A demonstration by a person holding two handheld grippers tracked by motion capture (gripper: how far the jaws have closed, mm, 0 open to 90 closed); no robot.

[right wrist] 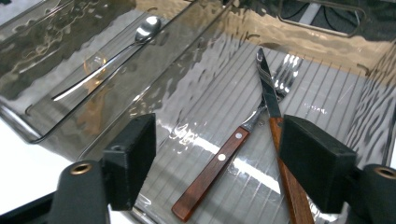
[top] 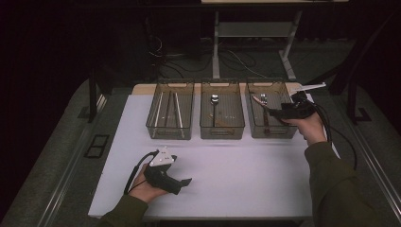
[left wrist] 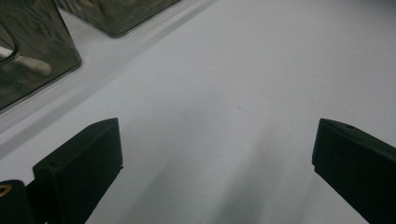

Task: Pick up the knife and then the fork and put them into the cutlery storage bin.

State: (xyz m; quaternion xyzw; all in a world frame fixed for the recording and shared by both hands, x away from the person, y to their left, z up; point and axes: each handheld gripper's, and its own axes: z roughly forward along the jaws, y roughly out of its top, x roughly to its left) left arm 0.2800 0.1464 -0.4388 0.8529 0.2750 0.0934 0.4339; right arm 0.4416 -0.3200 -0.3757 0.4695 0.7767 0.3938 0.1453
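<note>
Cutlery lies in three clear plastic bins across the upper middle of the high view, on a white table (top: 227,175). The right gripper (top: 276,112) hangs over the right bin (top: 270,130), jaws spread and grasping nothing. Below them, in the right gripper view, a wood-handled fork (right wrist: 219,168) and a wood-handled knife (right wrist: 273,116) rest crossed on the bin floor, the knife blade over the fork's neck. The middle bin (top: 222,126) holds a spoon (top: 214,100); the left bin (top: 170,124) holds pale sticks, perhaps chopsticks. The left gripper (top: 187,181) rests at lower left on bare table, jaws wide apart and empty, well away from the bins.
</note>
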